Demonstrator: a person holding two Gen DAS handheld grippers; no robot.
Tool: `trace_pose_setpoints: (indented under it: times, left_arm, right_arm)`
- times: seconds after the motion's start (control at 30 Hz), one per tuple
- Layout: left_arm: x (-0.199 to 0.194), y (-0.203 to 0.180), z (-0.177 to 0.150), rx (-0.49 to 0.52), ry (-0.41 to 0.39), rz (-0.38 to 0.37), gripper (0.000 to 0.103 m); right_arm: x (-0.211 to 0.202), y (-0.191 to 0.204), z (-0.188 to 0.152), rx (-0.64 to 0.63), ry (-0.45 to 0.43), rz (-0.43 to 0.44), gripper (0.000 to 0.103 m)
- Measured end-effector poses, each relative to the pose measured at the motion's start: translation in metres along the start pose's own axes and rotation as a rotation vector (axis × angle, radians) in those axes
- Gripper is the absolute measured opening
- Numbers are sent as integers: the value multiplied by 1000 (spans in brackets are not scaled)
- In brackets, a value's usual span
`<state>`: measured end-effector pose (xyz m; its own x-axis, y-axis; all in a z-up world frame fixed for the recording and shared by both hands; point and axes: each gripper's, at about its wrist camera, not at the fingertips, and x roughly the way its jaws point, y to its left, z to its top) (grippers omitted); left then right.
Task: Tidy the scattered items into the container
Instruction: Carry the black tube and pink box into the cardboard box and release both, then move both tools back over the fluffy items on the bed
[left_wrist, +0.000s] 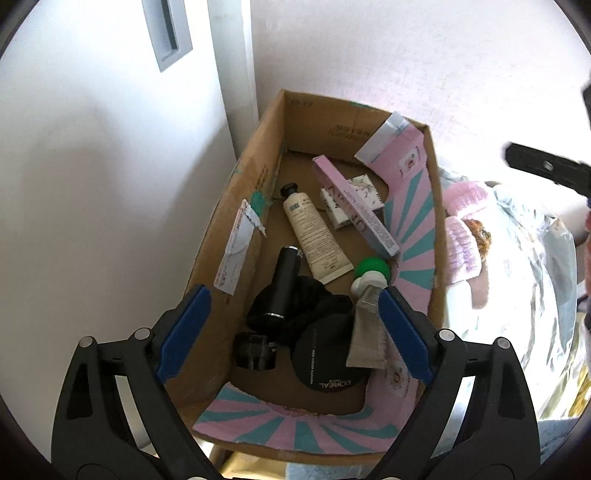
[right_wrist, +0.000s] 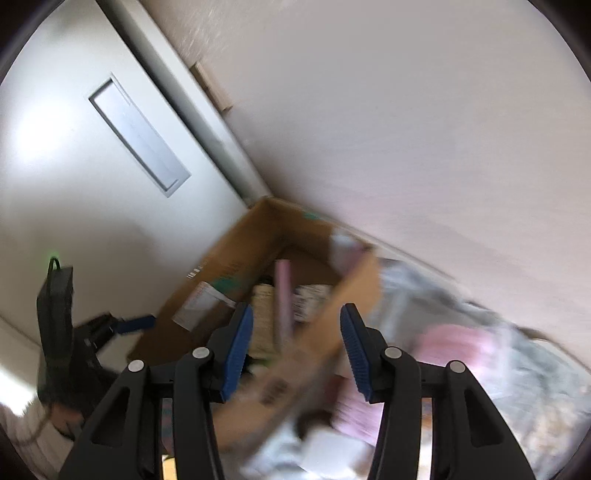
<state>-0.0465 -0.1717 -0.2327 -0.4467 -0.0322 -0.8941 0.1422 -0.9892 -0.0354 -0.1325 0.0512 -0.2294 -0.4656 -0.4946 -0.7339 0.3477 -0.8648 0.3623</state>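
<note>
Hovering over the brown cardboard box (left_wrist: 258, 177) by the wall, the left hand-held gripper (left_wrist: 295, 332) gapes wide and empty above the tubes and black compacts inside. The right hand-held gripper (right_wrist: 297, 350), also spread and empty, looks due to fetch the pink fluffy item (left_wrist: 465, 229) just beside the box.

Cardboard box (left_wrist: 236, 206) beside crinkled plastic (left_wrist: 524, 258)

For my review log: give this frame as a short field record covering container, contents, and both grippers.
container: cardboard box, open top, against the wall
contents: cream tube, pink carton, black compact, black cylinder, green-capped item
left gripper: open, above the box, empty
right gripper: open, empty; view blurred
outside box: pink fluffy item
</note>
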Motion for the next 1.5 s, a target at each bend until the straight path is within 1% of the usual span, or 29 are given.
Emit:
trace_pose_setpoints:
  times: [0.03, 0.1, 0.17, 0.23, 0.27, 0.37, 0.47, 0.53, 0.63, 0.73, 0.83, 0.93, 1.0, 1.07, 1.17, 1.27, 1.37, 1.5]
  left_arm:
    - [-4, -1, 1, -1, 0, -5, 92]
    - [-11, -2, 4, -20, 1, -13, 94]
    - [-15, -4, 8, -35, -10, -25, 94]
    - [-21, -10, 13, -37, -23, -35, 94]
    - [-25, -14, 15, -32, -33, -36, 94]
    - [-34, -30, 22, -8, -53, -44, 97]
    - [-47, -50, 29, 22, -75, -49, 98]
    - [-57, -66, 33, 45, -88, -61, 99]
    - [-67, -90, 35, 81, -101, -85, 102]
    - [-67, -119, 32, 125, -89, -120, 102]
    - [-56, -148, 20, 180, -62, -119, 102]
    - [-38, -171, 3, 215, -15, -112, 102]
    - [-26, -183, -12, 228, 24, -127, 102]
    - [-14, -193, -25, 238, 53, -125, 102]
    - [9, -201, -43, 237, 72, -111, 102]
    - [26, -202, -54, 217, 69, -110, 102]
    - [36, -202, -56, 188, 55, -86, 102]
    - [53, -197, -54, 153, 61, -56, 102]
  right_arm:
    - [-13, -7, -5, -5, -12, -23, 46]
    - [-37, -26, -13, -11, -19, -75, 50]
    - [-50, -46, -22, -4, -26, -139, 50]
    - [-72, -63, -34, 21, -40, -173, 50]
    - [-74, -68, -38, 37, -46, -180, 50]
    - [-100, -84, -48, 70, -66, -172, 50]
    - [-113, -87, -56, 52, -78, -190, 50]
    - [-120, -87, -60, 25, -78, -219, 50]
    - [-124, -86, -64, 6, -77, -229, 50]
    - [-121, -93, -65, 15, -57, -212, 50]
    - [-112, -101, -62, 30, -30, -216, 50]
    - [-103, -109, -56, 46, -11, -191, 50]
    - [-95, -112, -52, 48, 1, -172, 50]
    - [-88, -114, -50, 41, 13, -160, 50]
    - [-72, -118, -50, 39, 42, -142, 50]
    - [-57, -125, -50, 74, 73, -111, 50]
    - [-40, -136, -50, 154, 108, -81, 50]
    - [-20, -150, -48, 266, 123, 9, 50]
